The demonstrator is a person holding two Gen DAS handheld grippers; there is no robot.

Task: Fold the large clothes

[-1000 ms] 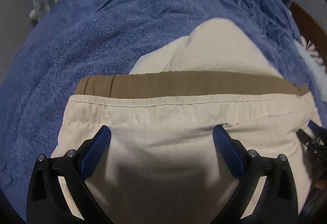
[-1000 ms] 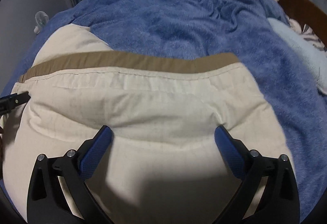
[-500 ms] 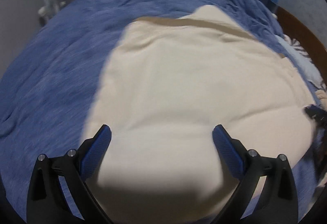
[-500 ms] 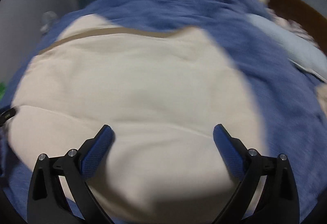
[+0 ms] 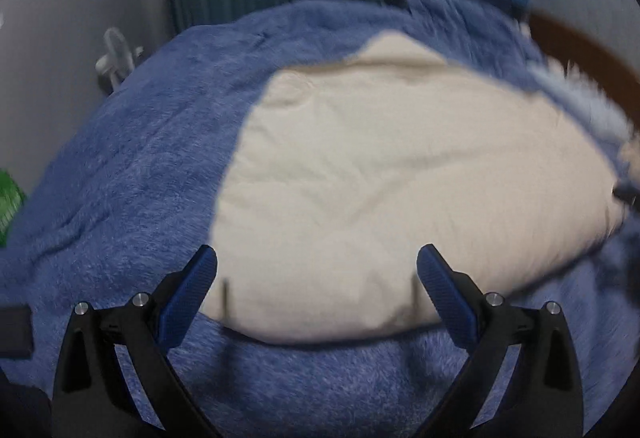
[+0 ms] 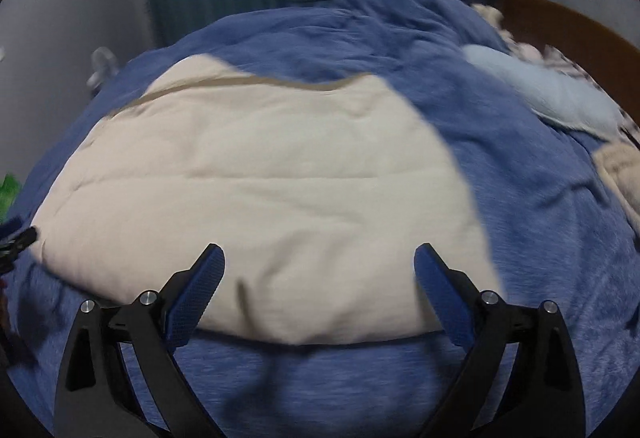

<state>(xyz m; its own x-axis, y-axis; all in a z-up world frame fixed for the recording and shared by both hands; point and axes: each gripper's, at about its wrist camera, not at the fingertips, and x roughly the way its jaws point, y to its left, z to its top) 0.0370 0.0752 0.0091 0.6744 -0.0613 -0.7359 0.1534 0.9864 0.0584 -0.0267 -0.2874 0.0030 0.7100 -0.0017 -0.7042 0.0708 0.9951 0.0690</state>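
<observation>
Fold laid down, both grippers backed off

We had released the cream garment point(image 5: 400, 190) folded on the blue bed point(image 5: 120, 178); left gripper point(image 5: 316, 270) and right gripper point(image 6: 320, 266) fingers gaped empty, so this fold looked finished.

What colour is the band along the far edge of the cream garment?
Tan brown band, clearest in the right wrist view.

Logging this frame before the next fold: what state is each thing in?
Cream garment: folded, lying flat on the blanket, not held.
Tan waistband: showing as a strip at the far edge.
Blue blanket: spread out, rumpled at the far end.
Left tool: open, holding nothing.
Right tool: open, holding nothing.
</observation>
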